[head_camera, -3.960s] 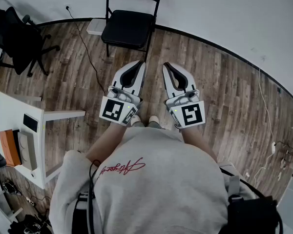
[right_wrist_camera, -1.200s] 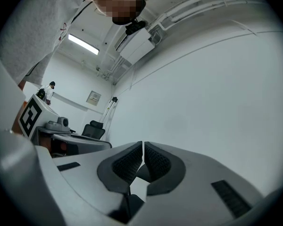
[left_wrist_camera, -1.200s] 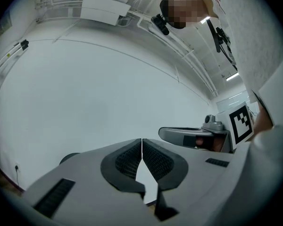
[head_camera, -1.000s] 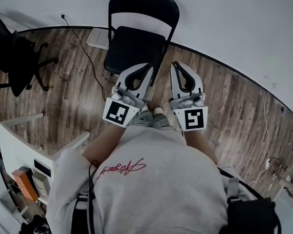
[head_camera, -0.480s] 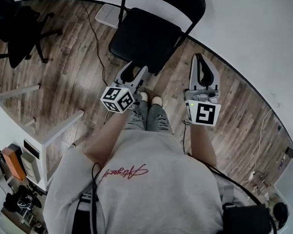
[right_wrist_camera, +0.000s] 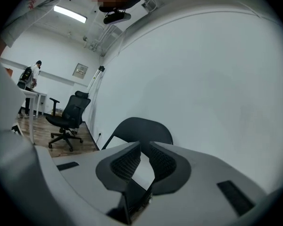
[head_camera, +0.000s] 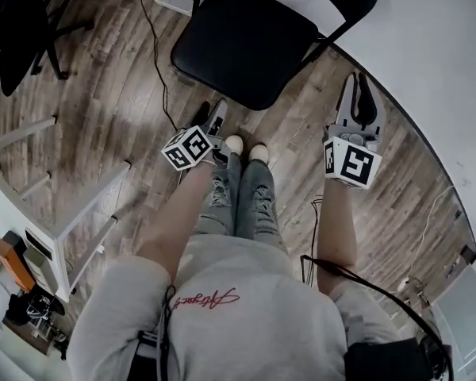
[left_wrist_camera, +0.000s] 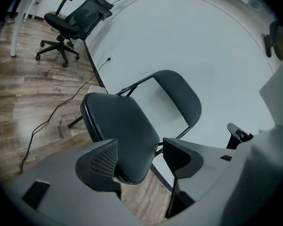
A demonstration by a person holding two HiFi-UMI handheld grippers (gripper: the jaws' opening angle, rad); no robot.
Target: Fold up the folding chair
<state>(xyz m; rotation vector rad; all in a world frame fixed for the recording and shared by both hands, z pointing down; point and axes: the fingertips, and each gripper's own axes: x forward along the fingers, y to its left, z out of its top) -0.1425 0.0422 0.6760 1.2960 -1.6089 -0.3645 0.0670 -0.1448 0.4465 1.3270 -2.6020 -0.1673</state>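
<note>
I see the chair (head_camera: 242, 42) standing unfolded on the wood floor (head_camera: 119, 94) against the white wall (head_camera: 428, 46). It has a thin black metal frame, a flat black padded seat (left_wrist_camera: 118, 131) and an upright rounded backrest (left_wrist_camera: 177, 100) nearest the wall.

Open floor (head_camera: 103, 109) lies left of the folding chair (head_camera: 246, 42), crossed by a cable (head_camera: 155, 54). Right of it the wall (head_camera: 436, 62) seemingly leaves a narrow gap. A white table (head_camera: 0, 201) blocks near left.
</note>
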